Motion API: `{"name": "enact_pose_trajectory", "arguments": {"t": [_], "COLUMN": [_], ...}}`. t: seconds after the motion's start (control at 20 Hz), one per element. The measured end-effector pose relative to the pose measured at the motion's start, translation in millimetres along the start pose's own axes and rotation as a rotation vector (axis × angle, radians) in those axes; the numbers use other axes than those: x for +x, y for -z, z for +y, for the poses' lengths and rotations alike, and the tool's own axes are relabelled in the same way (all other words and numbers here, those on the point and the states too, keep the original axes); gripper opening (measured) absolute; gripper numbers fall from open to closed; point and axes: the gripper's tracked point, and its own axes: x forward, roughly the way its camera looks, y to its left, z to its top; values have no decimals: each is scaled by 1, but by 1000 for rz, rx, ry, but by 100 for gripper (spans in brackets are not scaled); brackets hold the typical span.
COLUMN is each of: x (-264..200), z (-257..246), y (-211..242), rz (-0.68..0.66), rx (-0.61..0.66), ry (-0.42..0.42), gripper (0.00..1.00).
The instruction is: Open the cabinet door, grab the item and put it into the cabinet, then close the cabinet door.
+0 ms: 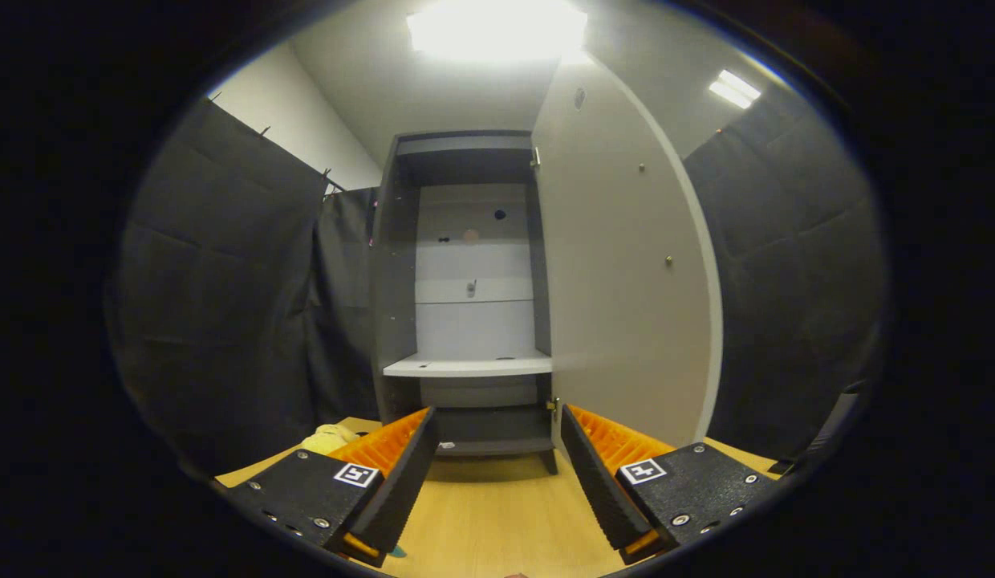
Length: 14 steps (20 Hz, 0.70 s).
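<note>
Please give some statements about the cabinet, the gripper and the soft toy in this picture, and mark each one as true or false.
1. The cabinet door stands open. True.
2. The gripper holds the yellow soft toy in its jaws. False: the jaws are apart and hold nothing; the toy lies on the wooden floor beside the left finger.
3. The white shelf inside the cabinet is full of items. False: no item lies on the part that shows.
4. The cabinet stands beyond the fingers. True.
5. The door is hinged on the cabinet's left side. False: it swings out on the right.
</note>
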Motion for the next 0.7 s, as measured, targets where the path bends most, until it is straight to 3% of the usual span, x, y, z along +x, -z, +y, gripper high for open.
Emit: {"name": "enact_pose_trajectory", "arguments": {"t": [0.2, 0.45, 0.7], "x": [-10, -22, -40], "z": [26, 40, 46], "y": [23, 49, 74], "rz": [87, 198, 308], "rx": [36, 39, -17], "ry": [-86, -134, -188], "gripper": [93, 93, 93]}}
